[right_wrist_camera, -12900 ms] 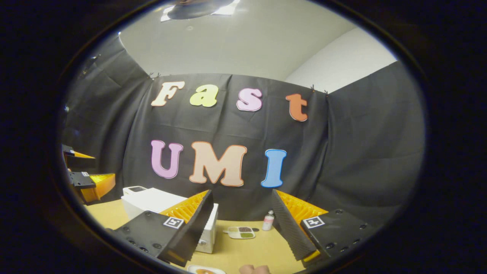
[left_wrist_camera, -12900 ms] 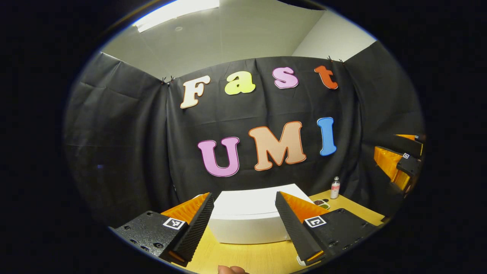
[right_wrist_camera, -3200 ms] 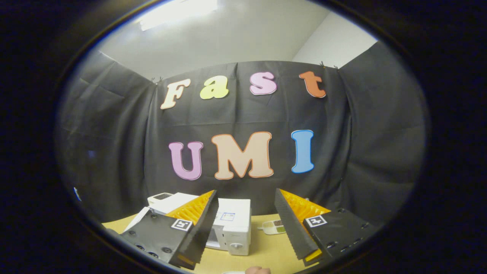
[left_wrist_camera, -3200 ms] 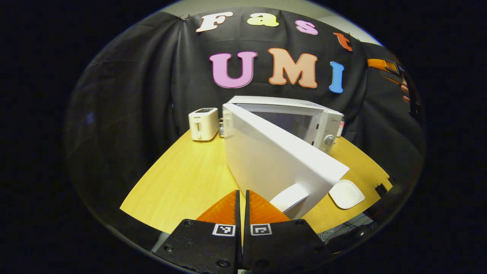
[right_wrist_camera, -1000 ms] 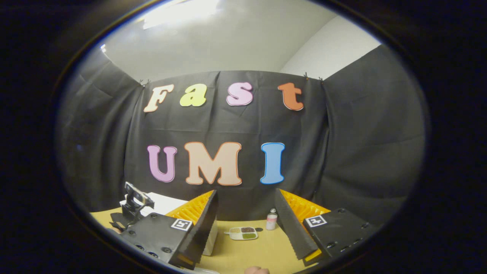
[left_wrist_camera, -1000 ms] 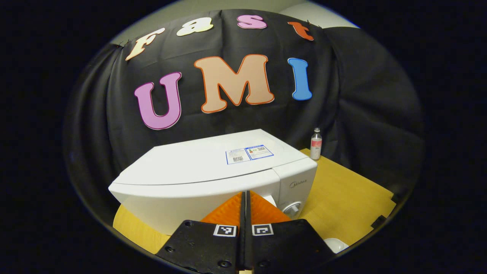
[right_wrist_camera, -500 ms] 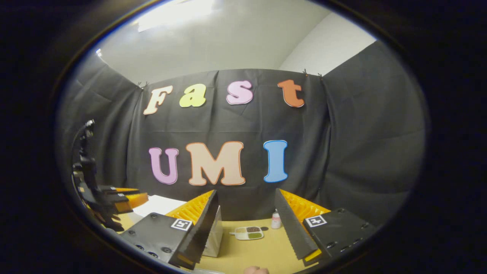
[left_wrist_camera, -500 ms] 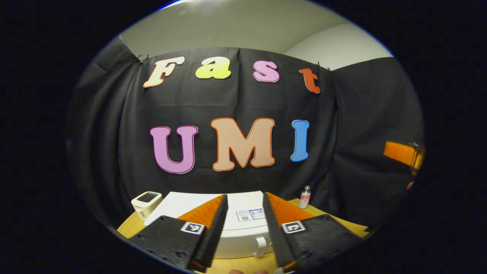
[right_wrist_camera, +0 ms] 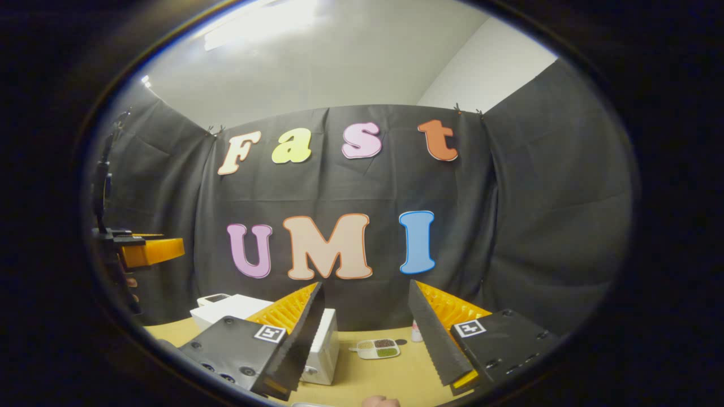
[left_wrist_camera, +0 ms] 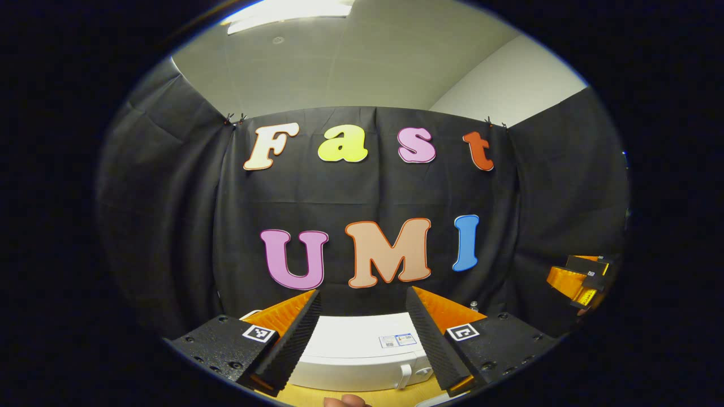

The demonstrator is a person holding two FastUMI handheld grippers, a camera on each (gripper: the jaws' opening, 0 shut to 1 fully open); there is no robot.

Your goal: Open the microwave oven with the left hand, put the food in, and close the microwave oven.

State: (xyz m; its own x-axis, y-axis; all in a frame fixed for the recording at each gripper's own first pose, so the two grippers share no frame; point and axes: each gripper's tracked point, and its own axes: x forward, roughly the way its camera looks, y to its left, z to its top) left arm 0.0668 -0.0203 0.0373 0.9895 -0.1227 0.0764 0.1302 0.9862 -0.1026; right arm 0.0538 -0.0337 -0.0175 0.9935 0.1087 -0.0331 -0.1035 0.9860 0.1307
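Left gripper [left_wrist_camera: 359, 345] spread wide at the bottom of the left gripper view, pinching nothing. White microwave [left_wrist_camera: 356, 353] low in the middle between the fingers, door closed, on the yellow table [left_wrist_camera: 362, 395]. Right gripper [left_wrist_camera: 577, 280] small at the right edge there, partly cut off.

Right gripper [right_wrist_camera: 367, 339] spread wide too in the right gripper view, holding nothing. Microwave [right_wrist_camera: 325, 345] at lower left, mostly hidden behind a finger. Small food tray [right_wrist_camera: 376, 349] and bottle [right_wrist_camera: 416, 333] on the table, bottle half hidden. Left gripper [right_wrist_camera: 150, 250] at the left edge. Cannot tell if food is inside the microwave.
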